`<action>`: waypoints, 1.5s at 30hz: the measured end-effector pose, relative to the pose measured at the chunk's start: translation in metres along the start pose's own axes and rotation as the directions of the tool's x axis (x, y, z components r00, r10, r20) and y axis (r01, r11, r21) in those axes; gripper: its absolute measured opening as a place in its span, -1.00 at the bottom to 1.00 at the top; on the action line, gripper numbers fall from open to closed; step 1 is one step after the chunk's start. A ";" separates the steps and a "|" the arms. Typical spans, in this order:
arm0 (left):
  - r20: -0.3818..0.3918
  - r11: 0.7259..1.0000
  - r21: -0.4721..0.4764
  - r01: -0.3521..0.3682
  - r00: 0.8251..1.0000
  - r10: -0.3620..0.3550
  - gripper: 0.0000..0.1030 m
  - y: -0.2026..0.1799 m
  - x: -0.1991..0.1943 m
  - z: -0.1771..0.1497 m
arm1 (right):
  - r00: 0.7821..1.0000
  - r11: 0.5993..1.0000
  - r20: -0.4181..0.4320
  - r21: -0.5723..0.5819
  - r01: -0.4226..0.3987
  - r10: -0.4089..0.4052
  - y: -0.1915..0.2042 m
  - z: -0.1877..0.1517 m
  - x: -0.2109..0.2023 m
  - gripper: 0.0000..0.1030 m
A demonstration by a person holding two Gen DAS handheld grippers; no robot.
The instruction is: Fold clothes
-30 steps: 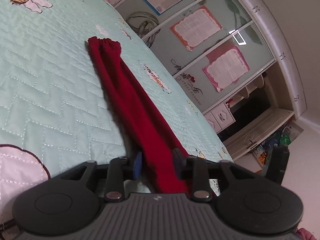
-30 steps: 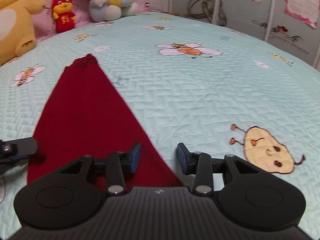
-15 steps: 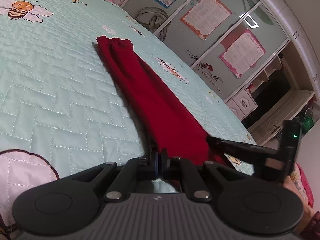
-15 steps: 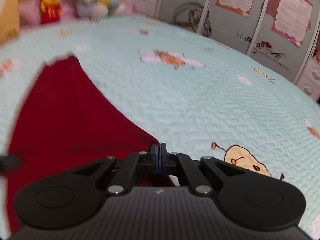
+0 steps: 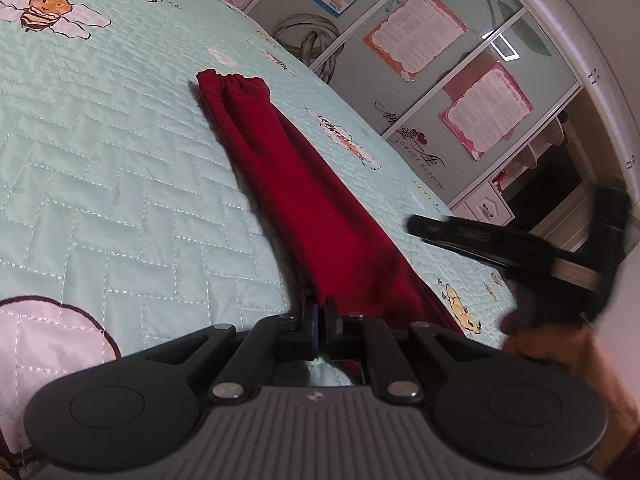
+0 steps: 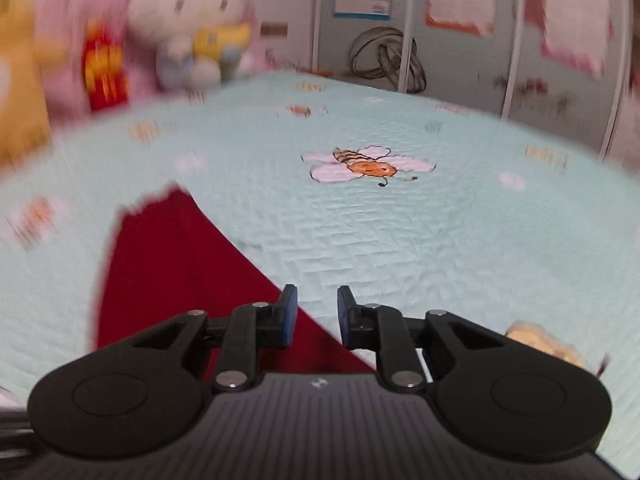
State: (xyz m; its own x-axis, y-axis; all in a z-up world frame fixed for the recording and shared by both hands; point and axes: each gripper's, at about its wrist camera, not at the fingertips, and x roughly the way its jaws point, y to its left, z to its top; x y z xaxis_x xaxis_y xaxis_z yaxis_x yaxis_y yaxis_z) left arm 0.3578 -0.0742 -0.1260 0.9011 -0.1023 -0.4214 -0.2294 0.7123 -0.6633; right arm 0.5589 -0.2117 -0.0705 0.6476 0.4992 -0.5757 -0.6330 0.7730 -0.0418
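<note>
Quilt (image 5: 120, 168) mint, bee-printed; posters (image 5: 416, 36) on wardrobe

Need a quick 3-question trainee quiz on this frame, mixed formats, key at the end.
1. True or false: the left gripper is shut on the near end of the red garment.
2. Multiple choice. The right gripper is: A) open, with nothing between its fingers; B) shut on the garment; C) shut on a plush toy.
3. Fill in: the far, gathered end of the garment lies flat on the ______ quilt, which carries bee prints.

Key: 1 true; 2 A; 3 light green.
</note>
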 end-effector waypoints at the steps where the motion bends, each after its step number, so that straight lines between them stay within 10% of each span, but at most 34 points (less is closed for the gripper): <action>1: 0.000 1.000 -0.002 0.001 1.000 -0.001 -0.86 0.000 0.000 0.000 | 1.000 0.999 -0.010 -0.041 0.011 -0.012 0.008 0.001 0.008 -0.56; 21: -0.001 1.000 -0.019 0.005 1.000 -0.005 -0.83 0.002 -0.001 0.000 | 0.993 0.987 -0.105 -0.148 -0.064 0.049 0.036 0.013 0.063 -0.37; 24: 0.001 1.000 -0.019 0.004 1.000 -0.004 -0.83 0.002 -0.001 -0.001 | 0.995 0.990 -0.094 -0.132 -0.048 0.036 0.037 0.014 0.066 -0.94; 35: -0.001 1.000 -0.023 0.003 1.000 -0.003 -0.82 0.003 -0.002 0.000 | 0.997 0.997 -0.042 -0.062 0.055 -0.058 0.038 0.020 0.085 -0.95; 45: 0.000 1.000 -0.030 0.006 1.000 -0.006 -0.82 0.003 -0.002 -0.001 | 0.993 0.948 0.114 0.319 -0.003 -0.035 -0.051 -0.031 -0.077 -0.78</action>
State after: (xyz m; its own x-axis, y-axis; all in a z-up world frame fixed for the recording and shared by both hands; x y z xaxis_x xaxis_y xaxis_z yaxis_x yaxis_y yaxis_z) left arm 0.3548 -0.0723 -0.1274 0.9025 -0.1059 -0.4174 -0.2353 0.6905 -0.6839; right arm 0.5280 -0.3014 -0.0490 0.7138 0.5132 -0.4766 -0.4669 0.8559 0.2223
